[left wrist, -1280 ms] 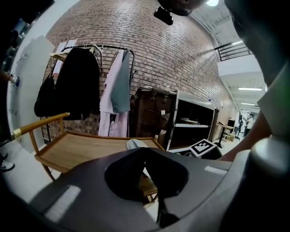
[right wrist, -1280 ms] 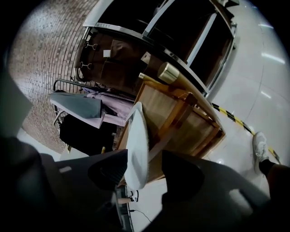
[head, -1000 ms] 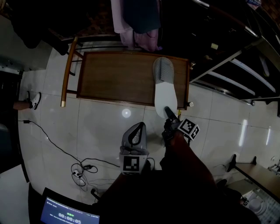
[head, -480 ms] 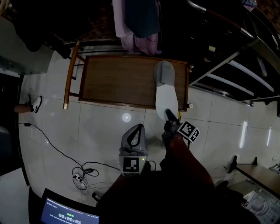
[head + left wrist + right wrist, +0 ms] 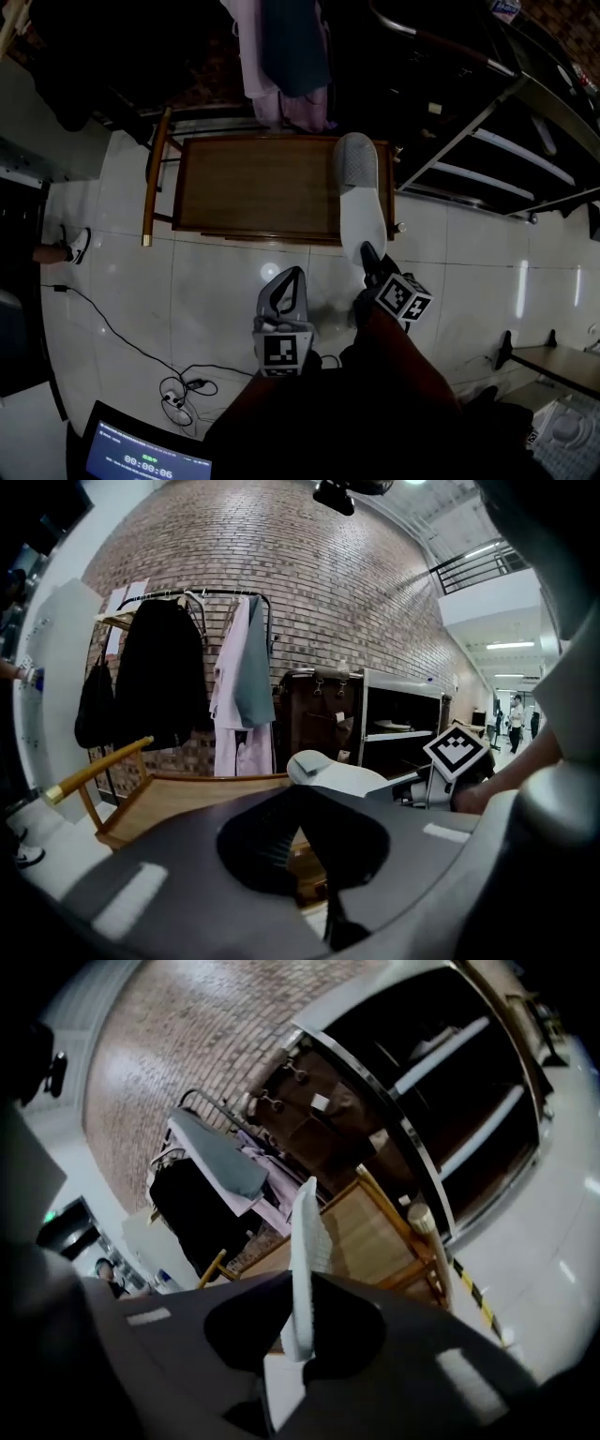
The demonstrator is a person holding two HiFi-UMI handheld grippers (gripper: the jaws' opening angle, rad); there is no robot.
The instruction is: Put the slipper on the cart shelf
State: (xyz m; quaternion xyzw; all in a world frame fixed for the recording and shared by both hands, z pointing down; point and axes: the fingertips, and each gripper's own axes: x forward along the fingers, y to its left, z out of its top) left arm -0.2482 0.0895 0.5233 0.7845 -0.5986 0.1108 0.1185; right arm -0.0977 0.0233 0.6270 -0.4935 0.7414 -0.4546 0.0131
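At the far left we see a screen [image 5: 141,459] low in the head view, and the timer on it reads 00:00:06. Just right of it, loose cables [image 5: 178,380] trail over the pale tiled floor. Above them stands the wooden cart shelf [image 5: 253,187] with its slanted wooden handle [image 5: 155,173] on the left side, and pink and dark garments [image 5: 291,56] hang behind it.

The left gripper [image 5: 298,272] hovers over the floor in front of the cart, its jaws together with nothing between them. Its cube carries only a black-and-white square marker.

The slipper [image 5: 359,192], white-soled with a grey toe, reaches over the shelf's right end. We cannot tell whether the toe touches the wood, and we read no brand on it. The right gripper [image 5: 367,251] has just been closing and is clamped on the slipper's heel end, holding it on edge. A dark rack [image 5: 497,150] with metal rails stands furthest right.
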